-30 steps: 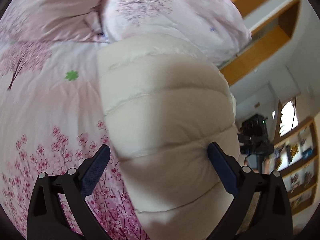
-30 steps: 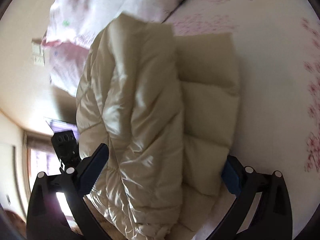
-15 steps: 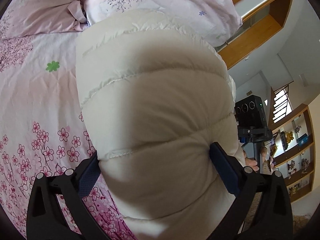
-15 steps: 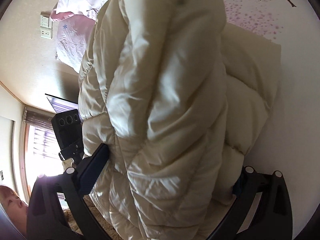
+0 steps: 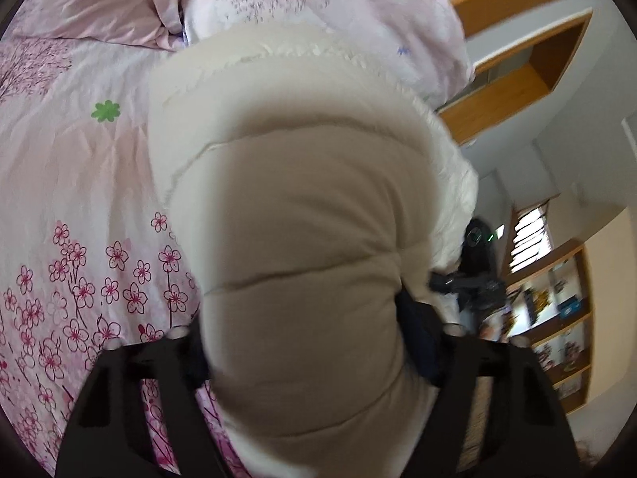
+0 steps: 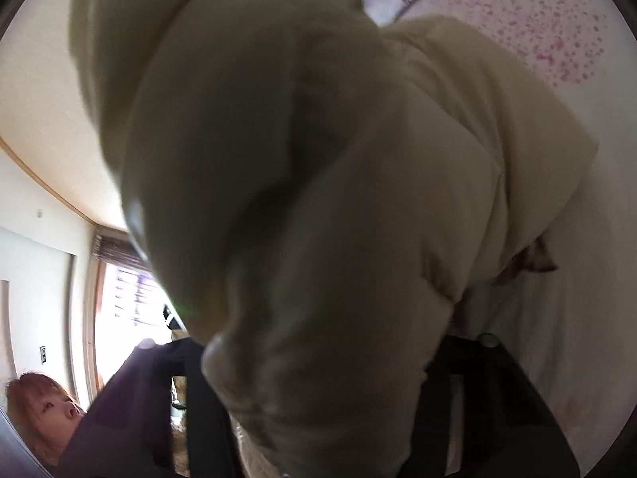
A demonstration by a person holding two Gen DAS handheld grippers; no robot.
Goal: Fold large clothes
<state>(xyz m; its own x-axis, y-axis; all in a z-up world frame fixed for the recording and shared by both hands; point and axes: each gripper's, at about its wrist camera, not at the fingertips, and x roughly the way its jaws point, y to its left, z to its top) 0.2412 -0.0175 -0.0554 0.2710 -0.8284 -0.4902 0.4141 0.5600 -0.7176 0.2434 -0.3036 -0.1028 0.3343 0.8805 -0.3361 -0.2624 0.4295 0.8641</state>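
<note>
A cream quilted puffer jacket (image 5: 294,207) fills the middle of the left wrist view, lying on a pink flowered bedspread (image 5: 79,183). My left gripper (image 5: 306,354) is shut on a thick fold of the jacket, its fingers pressed into both sides. In the right wrist view the same jacket (image 6: 318,183) bulges close to the lens and is blurred. My right gripper (image 6: 318,390) is shut on a bunched part of it; the fingertips are hidden by the fabric.
Pink pillows (image 5: 302,4) lie at the head of the bed. A wooden headboard shelf (image 5: 513,79) and a bookshelf (image 5: 557,318) stand to the right. A person's head (image 6: 43,410) and a window (image 6: 127,298) show at the lower left of the right wrist view.
Both grippers have closed from wide open onto the jacket. The jacket has been drawn up closer to both cameras and bunched between the fingers.
</note>
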